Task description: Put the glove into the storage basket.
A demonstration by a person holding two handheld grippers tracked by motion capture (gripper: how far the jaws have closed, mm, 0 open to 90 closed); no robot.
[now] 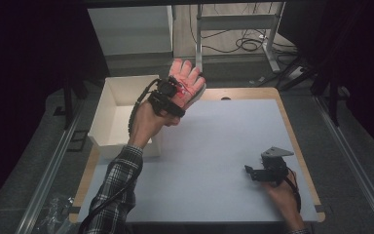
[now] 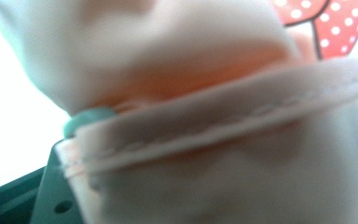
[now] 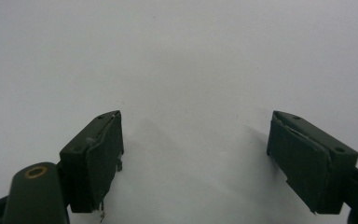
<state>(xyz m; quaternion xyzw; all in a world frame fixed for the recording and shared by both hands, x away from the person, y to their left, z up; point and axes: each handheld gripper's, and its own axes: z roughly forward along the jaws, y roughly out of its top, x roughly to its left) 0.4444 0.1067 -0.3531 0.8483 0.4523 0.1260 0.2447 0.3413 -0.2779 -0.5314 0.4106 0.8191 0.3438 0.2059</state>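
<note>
A pale pink glove (image 1: pixel 189 78) with a red pattern is held up in the air above the table's far left part, its fingers spread upward. My left gripper (image 1: pixel 174 91) is shut on the glove's lower part. In the left gripper view the glove's cuff (image 2: pixel 205 135) with its stitched hem lies right before the camera, and a red patch with white dots shows at the top right. Near the table's front right, my right gripper (image 1: pixel 252 171) rests low over the mat. The right gripper (image 3: pixel 196 154) stands open with nothing between its jaws.
A white open box (image 1: pixel 108 113) sits at the table's left edge, just below the raised left hand. A pale grey mat (image 1: pixel 224 141) covers the wooden table. Metal frame legs and cables (image 1: pixel 246 44) lie on the floor behind the table.
</note>
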